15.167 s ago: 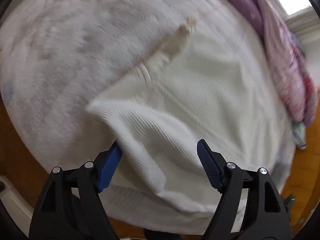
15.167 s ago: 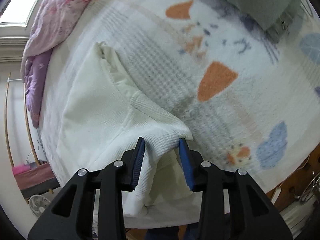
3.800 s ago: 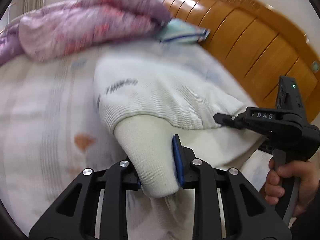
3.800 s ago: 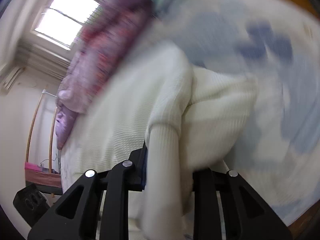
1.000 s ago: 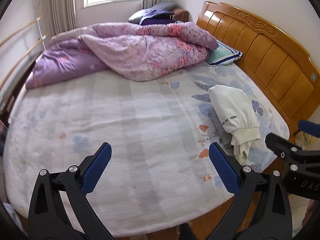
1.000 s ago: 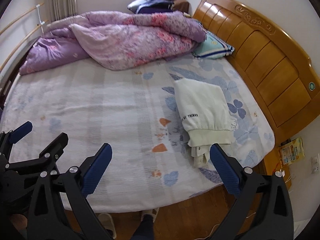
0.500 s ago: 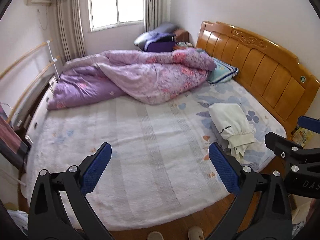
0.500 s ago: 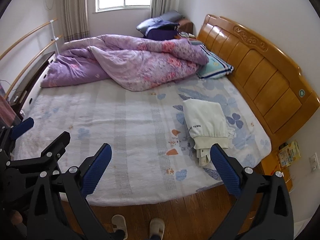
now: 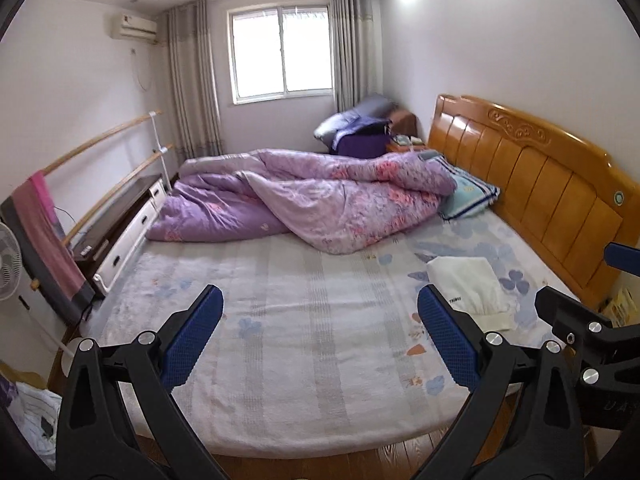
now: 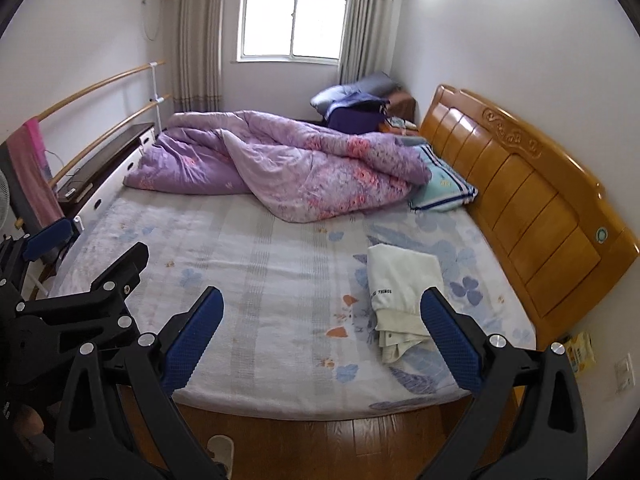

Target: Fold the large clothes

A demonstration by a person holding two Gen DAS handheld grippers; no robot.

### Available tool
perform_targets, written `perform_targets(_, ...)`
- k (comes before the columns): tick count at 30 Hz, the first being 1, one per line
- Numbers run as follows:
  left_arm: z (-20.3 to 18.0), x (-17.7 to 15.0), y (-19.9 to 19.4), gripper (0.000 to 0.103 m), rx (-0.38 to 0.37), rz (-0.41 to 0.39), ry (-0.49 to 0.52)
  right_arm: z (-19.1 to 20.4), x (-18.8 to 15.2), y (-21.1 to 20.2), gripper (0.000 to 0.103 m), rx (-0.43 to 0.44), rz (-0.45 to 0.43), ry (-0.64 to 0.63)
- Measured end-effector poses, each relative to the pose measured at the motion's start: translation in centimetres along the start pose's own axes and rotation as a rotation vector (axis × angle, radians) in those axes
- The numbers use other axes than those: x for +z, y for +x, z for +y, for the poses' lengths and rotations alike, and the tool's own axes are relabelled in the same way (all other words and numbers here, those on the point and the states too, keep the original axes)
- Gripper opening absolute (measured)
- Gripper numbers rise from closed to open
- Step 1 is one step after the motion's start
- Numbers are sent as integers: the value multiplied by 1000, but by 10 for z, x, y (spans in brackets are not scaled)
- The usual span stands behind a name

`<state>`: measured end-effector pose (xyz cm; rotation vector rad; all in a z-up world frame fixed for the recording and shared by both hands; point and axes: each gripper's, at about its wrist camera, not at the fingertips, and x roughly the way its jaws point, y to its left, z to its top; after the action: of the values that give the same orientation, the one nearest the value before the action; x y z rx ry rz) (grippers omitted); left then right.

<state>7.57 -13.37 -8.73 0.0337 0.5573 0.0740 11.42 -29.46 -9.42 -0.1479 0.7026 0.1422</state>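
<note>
Both grippers, the left gripper (image 9: 318, 332) and the right gripper (image 10: 320, 334), stand wide apart and hold nothing, well back from the bed (image 10: 256, 280). The folded white garment (image 10: 400, 284) lies near the wooden headboard (image 10: 540, 216), on the flowered sheet. The folding looks finished (some edges stick out at its near end), so a good last step would be to tuck these in gently. A purple quilt (image 10: 280, 164) is heaped at the far side, under the window (image 10: 294, 16).
</note>
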Motion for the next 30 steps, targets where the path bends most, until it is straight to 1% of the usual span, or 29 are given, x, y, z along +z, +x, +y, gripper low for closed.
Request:
perform_targets(2, -10, -1, -14, 98, 2, 2, -8, -13, -6, -14, 95, 12, -8, 0)
perform_targets(6, -22, -3, -38, 98, -50, 21, -42, -28, -16, -38, 95, 28, -28, 9)
perform_targets(11, -34, 2, -66, 98, -47, -4, -50, -39, -20, -65, 95, 36, -63, 19)
perform_targets(15, -40, 10, -79, 98, -47, -25, -31, -46, -16, -77, 95, 32, -86, 32)
perform_targets(21, -38, 17, -101, 98, -31, -60, 3, -43, -12, -97, 95, 13, -118, 48)
perform_targets(25, -28, 19, -109, 98, -46, -64, 4, -38, -8, -104, 95, 15, -129, 62)
perform_targets(30, -18, 22, -117, 98, -37, -74, 1, -30, -5, -109, 95, 9, -132, 60)
